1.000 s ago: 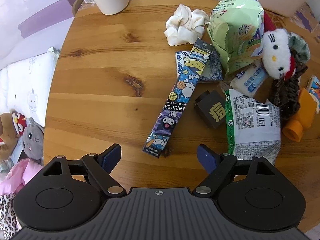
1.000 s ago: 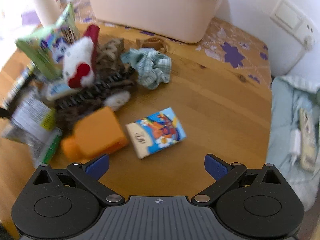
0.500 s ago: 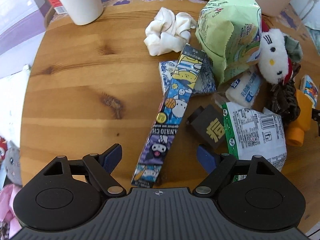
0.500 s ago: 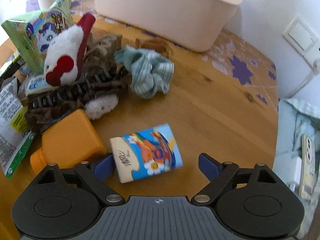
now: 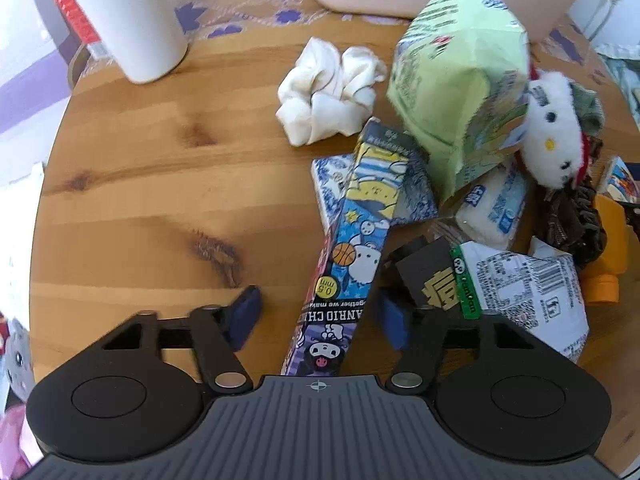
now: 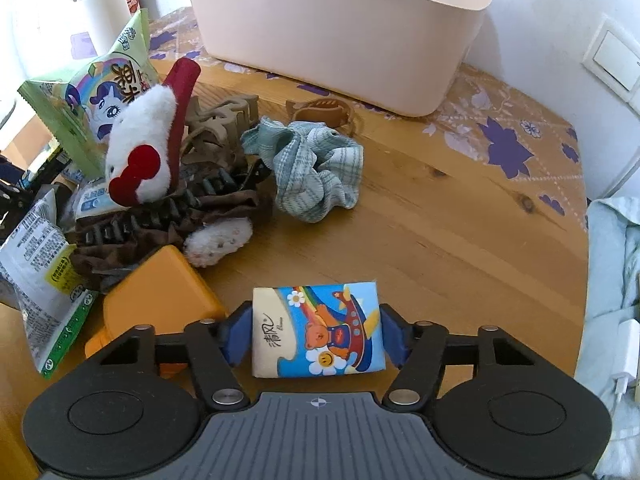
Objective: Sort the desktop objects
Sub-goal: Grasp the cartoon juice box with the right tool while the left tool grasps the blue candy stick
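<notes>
My left gripper (image 5: pixel 320 320) is open, its jaws on either side of the near end of a long cartoon-printed pen box (image 5: pixel 352 248) lying on the wooden table (image 5: pixel 140 200); the right pad is close to the box, the left pad apart. My right gripper (image 6: pixel 314 330) has its blue pads against both sides of a small tissue pack (image 6: pixel 318 330) with a bear and plane print, which lies on the table. A beige bin (image 6: pixel 336 28) stands at the back.
A heap lies between the grippers: green snack bag (image 5: pixel 460 92), white scrunchie (image 5: pixel 332 92), Hello Kitty plush (image 6: pixel 144 156), orange bottle (image 6: pixel 160 300), plaid scrunchie (image 6: pixel 312 172), brown hair clips (image 6: pixel 160 216), black block (image 5: pixel 432 276), white-green packet (image 5: pixel 520 292). A white cup (image 5: pixel 132 16) stands far left.
Both grippers have moved forward. The left one now straddles the pen box and has narrowed. The right one has closed its pads onto the tissue pack.
</notes>
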{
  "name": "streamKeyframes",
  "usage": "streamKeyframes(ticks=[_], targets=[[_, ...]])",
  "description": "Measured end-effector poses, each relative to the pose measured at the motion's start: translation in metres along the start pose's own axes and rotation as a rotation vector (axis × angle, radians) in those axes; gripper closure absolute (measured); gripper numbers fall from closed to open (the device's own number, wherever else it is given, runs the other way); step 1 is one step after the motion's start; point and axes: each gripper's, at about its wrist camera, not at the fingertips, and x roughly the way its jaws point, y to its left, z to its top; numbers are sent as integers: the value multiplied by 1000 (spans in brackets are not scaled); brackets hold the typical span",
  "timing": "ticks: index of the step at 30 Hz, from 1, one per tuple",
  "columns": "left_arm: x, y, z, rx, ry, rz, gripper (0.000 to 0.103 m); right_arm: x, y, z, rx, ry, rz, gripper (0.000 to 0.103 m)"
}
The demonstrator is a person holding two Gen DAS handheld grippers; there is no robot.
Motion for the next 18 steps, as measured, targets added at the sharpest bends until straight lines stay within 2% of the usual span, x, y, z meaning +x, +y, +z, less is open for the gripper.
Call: streamKeyframes(ticks=[2, 5, 11, 18], targets=[[-2, 0, 1, 14, -4, -2, 66, 0, 1, 0, 6, 2, -7, 42], [-4, 1, 2, 23, 6, 2, 80, -1, 3, 2, 10, 16, -20, 42], [-14, 7, 0, 34, -26, 0, 80, -13, -4, 4, 37, 17, -43, 42], [-45, 22, 11, 37, -104, 10, 80, -48, -19, 26, 50, -58, -70, 42]])
